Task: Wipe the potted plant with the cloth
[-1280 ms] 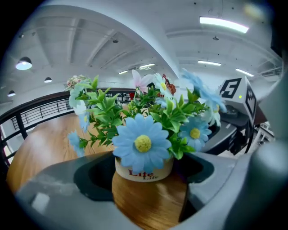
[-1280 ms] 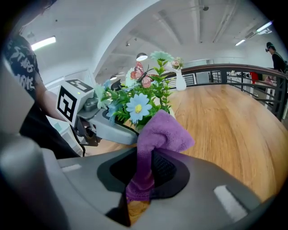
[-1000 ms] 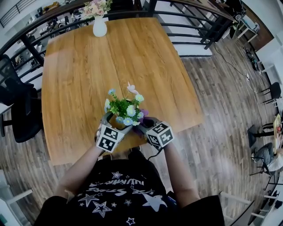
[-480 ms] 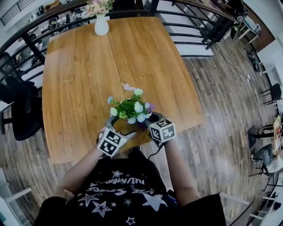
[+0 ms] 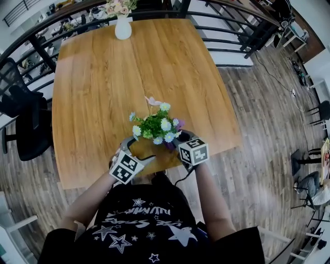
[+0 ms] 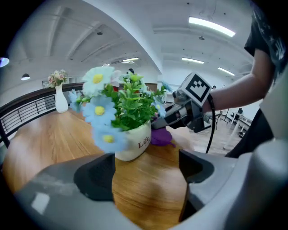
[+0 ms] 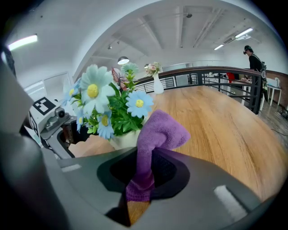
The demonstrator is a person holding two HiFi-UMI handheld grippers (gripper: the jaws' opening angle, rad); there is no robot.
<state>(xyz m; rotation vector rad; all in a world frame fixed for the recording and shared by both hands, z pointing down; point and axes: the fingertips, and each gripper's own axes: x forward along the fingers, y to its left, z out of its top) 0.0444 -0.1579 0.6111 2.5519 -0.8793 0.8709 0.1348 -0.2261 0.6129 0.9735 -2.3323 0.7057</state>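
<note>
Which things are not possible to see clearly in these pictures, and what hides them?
Left gripper view: the print on the pot curves out of sight; only part shows.
Left gripper view: whether the cloth touches the pot; the pot's side hides the contact.
Head view: the pot, covered by the flowers.
Head view: the bouquet in the vase, cut by the top edge.

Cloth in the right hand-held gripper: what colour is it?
Purple. The cloth shows best in the right gripper view.

Bright room with a wooden desk (image 5: 103, 77)
Dark plank floor (image 5: 258, 154), black railing (image 5: 219, 27) behind, black chair (image 5: 28, 129) at left, strip lights (image 6: 211, 26) overhead.
</note>
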